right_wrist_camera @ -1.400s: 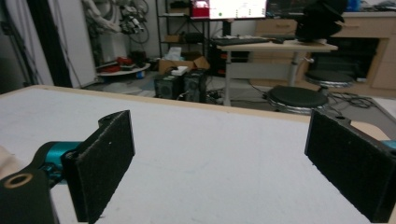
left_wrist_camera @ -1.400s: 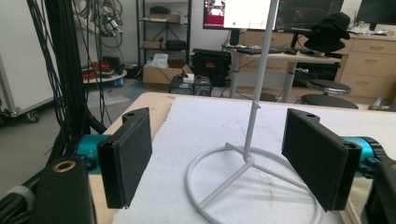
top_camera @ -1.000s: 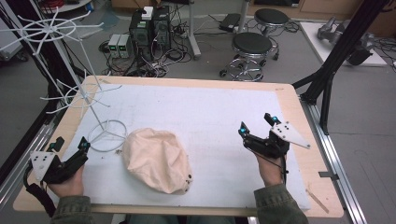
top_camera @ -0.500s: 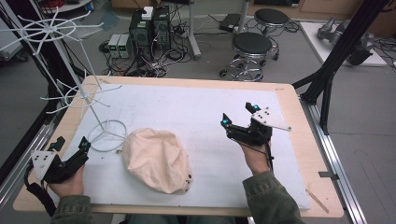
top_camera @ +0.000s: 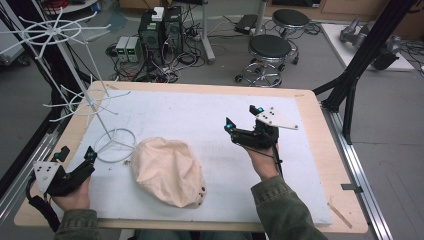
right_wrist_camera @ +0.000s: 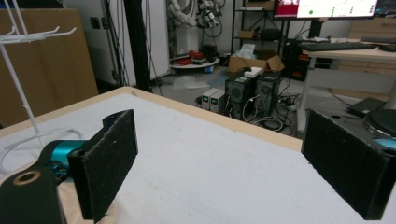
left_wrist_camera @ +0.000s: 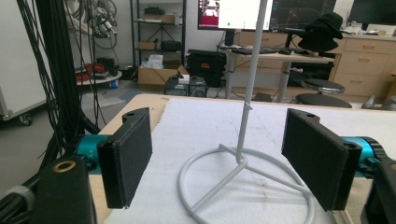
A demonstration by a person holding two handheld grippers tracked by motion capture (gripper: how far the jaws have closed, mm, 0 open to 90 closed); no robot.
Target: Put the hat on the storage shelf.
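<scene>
Open white mat (top_camera: 200, 120) beyond the cap (top_camera: 168, 171); wire rack (top_camera: 95, 107) crowding the left side.

You worked over a matt white felt-like mat (top_camera: 200, 120) on a pale wooden table (top_camera: 320, 150). The cap (top_camera: 167, 170) was soft beige cloth; the rack (left_wrist_camera: 243, 158) was smooth white-coated wire.

Lab room behind the table

Grey floor; two black stools (top_camera: 270, 47) at upper centre, computer towers (top_camera: 161, 27) with tangled cables upper left, wooden cabinets (left_wrist_camera: 362, 63) along the far wall.
</scene>
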